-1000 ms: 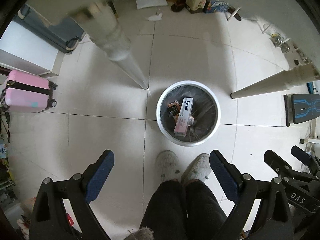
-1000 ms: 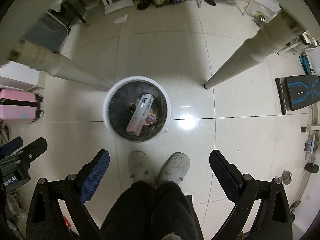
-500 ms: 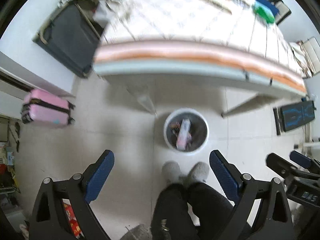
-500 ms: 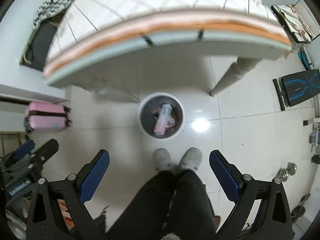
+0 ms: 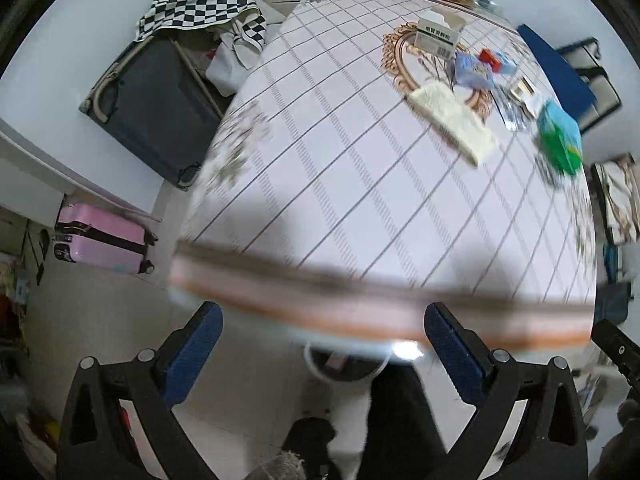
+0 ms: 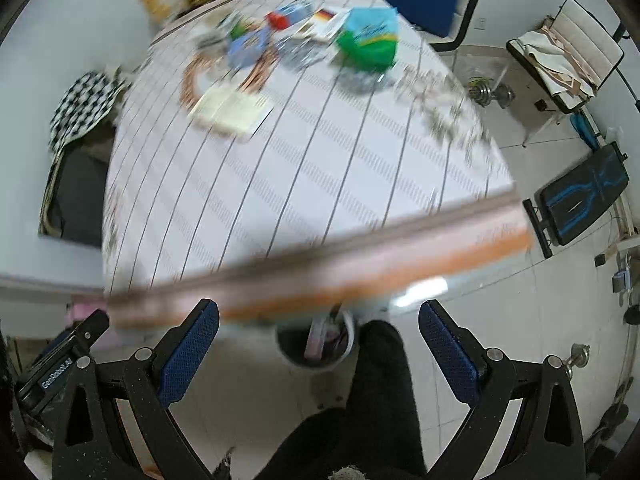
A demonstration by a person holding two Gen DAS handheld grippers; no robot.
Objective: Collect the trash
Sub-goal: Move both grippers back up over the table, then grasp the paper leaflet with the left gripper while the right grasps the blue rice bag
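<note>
Tiled floor [image 6: 500,344] — pale walls [image 5: 80,24]

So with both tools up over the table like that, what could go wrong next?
1. Both views are smeared by motion, so the litter is hard to judge; the green and blue pack sits near the far table edge and a clumsy grab might knock it off.
2. The trash bin is half hidden under the table edge, so a drop could miss it.
3. Left tool and right tool are open and empty.
</note>
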